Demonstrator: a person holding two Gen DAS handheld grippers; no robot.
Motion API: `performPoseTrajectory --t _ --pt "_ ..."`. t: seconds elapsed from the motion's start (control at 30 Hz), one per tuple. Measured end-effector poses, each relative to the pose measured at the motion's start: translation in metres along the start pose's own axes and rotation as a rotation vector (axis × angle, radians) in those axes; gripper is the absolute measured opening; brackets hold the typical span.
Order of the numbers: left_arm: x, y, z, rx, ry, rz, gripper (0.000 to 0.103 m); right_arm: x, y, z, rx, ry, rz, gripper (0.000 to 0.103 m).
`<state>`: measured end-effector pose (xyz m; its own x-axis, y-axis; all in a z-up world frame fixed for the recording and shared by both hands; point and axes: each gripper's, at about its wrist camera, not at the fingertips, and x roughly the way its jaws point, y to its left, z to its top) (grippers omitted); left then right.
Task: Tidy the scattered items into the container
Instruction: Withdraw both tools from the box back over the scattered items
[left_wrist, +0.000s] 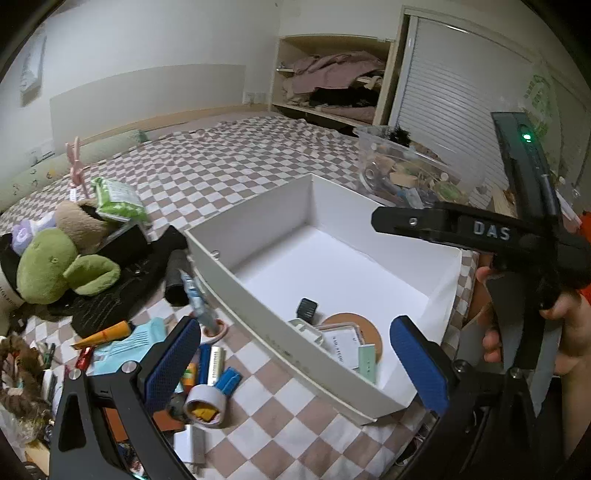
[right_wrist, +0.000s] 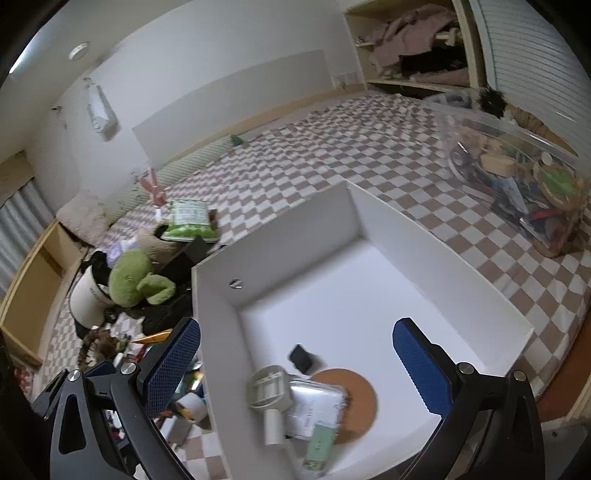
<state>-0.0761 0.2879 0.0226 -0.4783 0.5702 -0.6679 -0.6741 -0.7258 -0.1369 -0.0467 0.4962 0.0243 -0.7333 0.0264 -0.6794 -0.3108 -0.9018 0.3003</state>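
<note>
A white open box (left_wrist: 258, 229) (right_wrist: 461, 258) sits on the checkered bed. Inside lie a cork disc (left_wrist: 373, 332) (right_wrist: 364, 391), a small black item (left_wrist: 307, 309) (right_wrist: 301, 357), a clear case (right_wrist: 317, 410), a white handheld fan (right_wrist: 267, 387) and a pale green card (left_wrist: 367, 360) (right_wrist: 318, 448). My left gripper (left_wrist: 295, 363) is open and empty over the box's near wall. My right gripper (right_wrist: 295, 369) is open and empty above the box contents; it shows at the right in the left wrist view (left_wrist: 480, 229). Scattered items lie left of the box: tape roll (left_wrist: 205, 404), blue tube (left_wrist: 197, 299), orange tube (left_wrist: 105, 332).
A green plush (left_wrist: 55, 269) (right_wrist: 136, 277), a brown plush (left_wrist: 79, 219), a green packet (left_wrist: 116, 199) (right_wrist: 188, 218) and black fabric (left_wrist: 122, 284) pile up at the left. A clear bin (left_wrist: 410, 173) (right_wrist: 517, 177) of odds and ends stands behind the box at the right.
</note>
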Motion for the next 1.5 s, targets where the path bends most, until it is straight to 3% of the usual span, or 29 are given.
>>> performPoseTrajectory --t 0.13,0.47,0.67,0.83,0.97,1.5 --pt "-0.012 0.015 -0.005 -0.020 -0.005 0.021 0.103 -0.009 0.018 -0.005 -0.038 -0.044 0.022 0.103" --pt "-0.064 0.073 -0.027 -0.108 -0.063 0.166 0.103 -0.016 0.086 -0.037 -0.211 -0.075 0.152 0.103" --pt "-0.094 0.113 -0.052 -0.172 -0.059 0.256 0.103 -0.008 0.117 -0.057 -0.241 -0.007 0.226 0.103" --pt "-0.115 0.142 -0.079 -0.217 -0.032 0.323 0.103 -0.001 0.142 -0.073 -0.339 0.005 0.239 0.103" --pt "-0.127 0.162 -0.098 -0.243 -0.010 0.354 0.103 0.014 0.160 -0.094 -0.440 0.072 0.293 0.103" --pt "-0.127 0.217 -0.184 -0.352 0.164 0.394 0.103 0.061 0.196 -0.148 -0.615 0.252 0.334 0.103"
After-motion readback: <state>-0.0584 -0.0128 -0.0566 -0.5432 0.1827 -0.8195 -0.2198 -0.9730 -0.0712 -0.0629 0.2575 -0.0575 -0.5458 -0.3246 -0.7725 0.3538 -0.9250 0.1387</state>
